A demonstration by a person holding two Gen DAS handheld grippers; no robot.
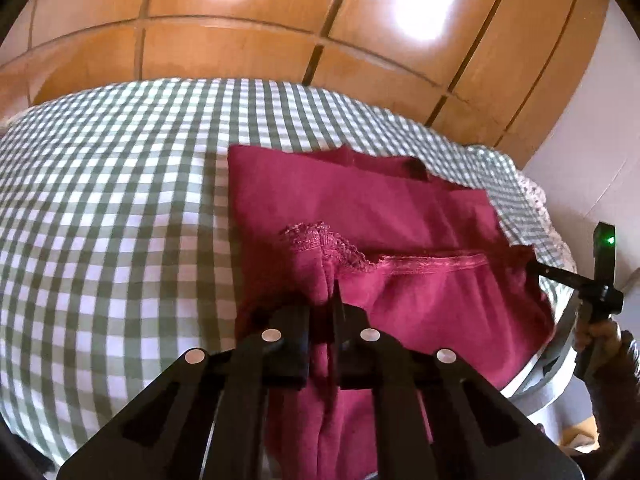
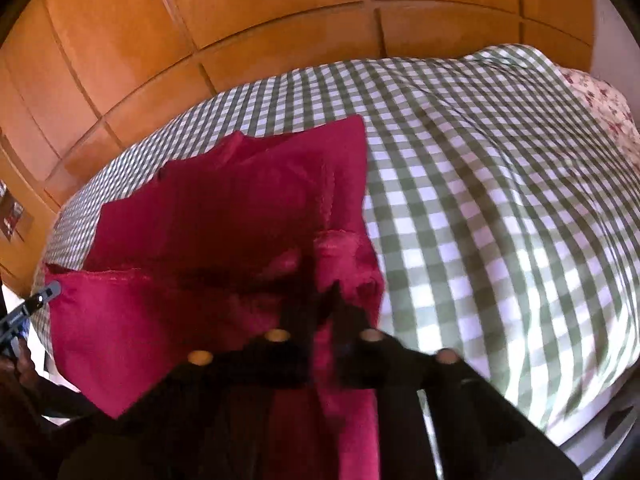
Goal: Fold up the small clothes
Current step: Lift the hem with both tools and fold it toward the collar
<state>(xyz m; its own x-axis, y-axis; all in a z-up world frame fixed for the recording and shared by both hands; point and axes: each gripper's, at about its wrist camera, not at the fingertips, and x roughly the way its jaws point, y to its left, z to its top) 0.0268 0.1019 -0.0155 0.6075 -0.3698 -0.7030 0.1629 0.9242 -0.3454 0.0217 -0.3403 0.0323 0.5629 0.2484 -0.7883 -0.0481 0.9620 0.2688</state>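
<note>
A dark red garment (image 1: 360,208) with a lace-trimmed edge lies on a green-and-white checked bed cover (image 1: 100,208). My left gripper (image 1: 326,300) is shut on the near hem of the red garment and lifts it off the bed. My right gripper (image 2: 326,304) is shut on the same garment (image 2: 240,200) at its other near corner, also raised. The lifted near part hangs between the two grippers; the far part stays flat on the bed. The right gripper also shows at the right edge of the left wrist view (image 1: 536,266), at the cloth's edge.
A wooden panelled wardrobe (image 1: 280,20) stands behind the bed. A floral pillow (image 2: 600,108) lies at the far right of the bed. A white wall (image 1: 592,120) is at the right. The checked cover (image 2: 500,200) spreads wide beside the garment.
</note>
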